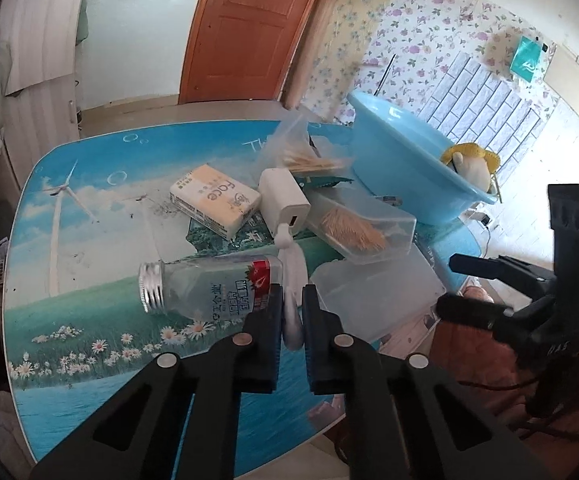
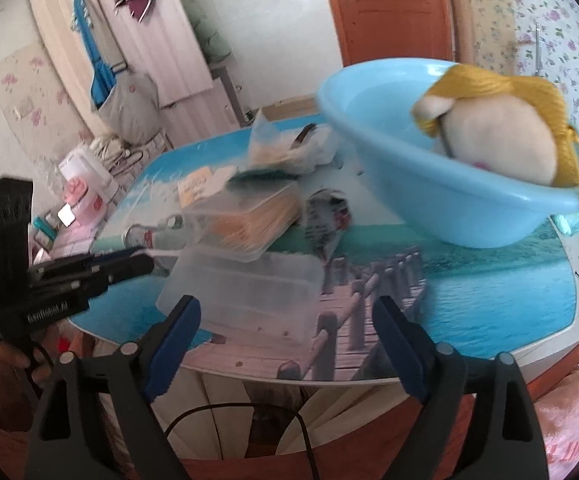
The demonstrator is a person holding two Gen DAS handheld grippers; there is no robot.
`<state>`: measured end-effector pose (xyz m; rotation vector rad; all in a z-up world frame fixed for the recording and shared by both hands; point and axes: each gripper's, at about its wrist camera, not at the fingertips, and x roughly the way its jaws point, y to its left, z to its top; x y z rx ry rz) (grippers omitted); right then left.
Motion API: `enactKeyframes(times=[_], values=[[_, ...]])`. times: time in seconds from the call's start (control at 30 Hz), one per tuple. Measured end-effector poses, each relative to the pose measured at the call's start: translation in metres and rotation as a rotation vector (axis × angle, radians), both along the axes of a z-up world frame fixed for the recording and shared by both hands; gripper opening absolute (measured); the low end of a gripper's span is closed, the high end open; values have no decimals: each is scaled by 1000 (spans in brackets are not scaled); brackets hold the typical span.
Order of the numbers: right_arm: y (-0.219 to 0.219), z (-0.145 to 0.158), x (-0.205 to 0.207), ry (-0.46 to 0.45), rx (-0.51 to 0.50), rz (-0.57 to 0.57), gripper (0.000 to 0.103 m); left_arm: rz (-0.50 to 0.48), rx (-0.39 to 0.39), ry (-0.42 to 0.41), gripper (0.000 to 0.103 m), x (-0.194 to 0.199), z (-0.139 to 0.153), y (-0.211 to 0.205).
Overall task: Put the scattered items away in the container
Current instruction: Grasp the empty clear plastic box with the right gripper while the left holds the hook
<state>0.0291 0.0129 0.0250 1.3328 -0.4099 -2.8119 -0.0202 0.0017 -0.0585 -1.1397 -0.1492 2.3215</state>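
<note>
My left gripper (image 1: 292, 300) is shut on a white strap-like piece (image 1: 292, 332) that runs down from a white charger (image 1: 285, 196). Next to it lies a clear bottle (image 1: 209, 288) with a silver cap. A tissue pack (image 1: 213, 200), a clear box of toothpicks (image 1: 361, 228) and a flat clear lid (image 1: 373, 296) lie around them. The blue basin (image 1: 393, 160) stands tilted at the far right, with a doll in a yellow hat (image 1: 473, 164) inside. My right gripper (image 2: 285, 304) is open over the table's near edge, just in front of the clear lid (image 2: 249, 296), nothing between its fingers.
The items lie on a table (image 1: 89, 320) covered with a seaside picture. A plastic bag of sticks (image 1: 301, 152) lies behind the charger. In the right wrist view the basin (image 2: 449, 208) and doll (image 2: 501, 140) loom at the upper right. A wooden door (image 1: 249, 28) is behind.
</note>
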Motion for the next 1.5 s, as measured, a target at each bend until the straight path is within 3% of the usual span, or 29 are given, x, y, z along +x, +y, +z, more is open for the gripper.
enactKeyframes(times=[0.1,0.43,0.73,0.87,1.03,1.17,1.5], values=[[-10,-4,-5,-11,13,28,101,4,4,7,8,4,2,-5],[-34,-17,-23,-44,56,84,102,-18,-49,34,8,22,10,-23],[-42,-15,-14,-57,-63,207,102,-57,-82,33,8,32,10,-13],[-45,-11,-5,-51,-108,261,101,-54,-96,28,15,29,6,-10],[-38,-5,3,-1,-3,216,101,-26,-110,16,34,20,-1,-9],[-32,-7,-2,16,72,205,101,-35,-133,5,34,15,-8,-3],[-43,-14,-23,40,166,306,101,-48,-169,5,35,8,-18,5]])
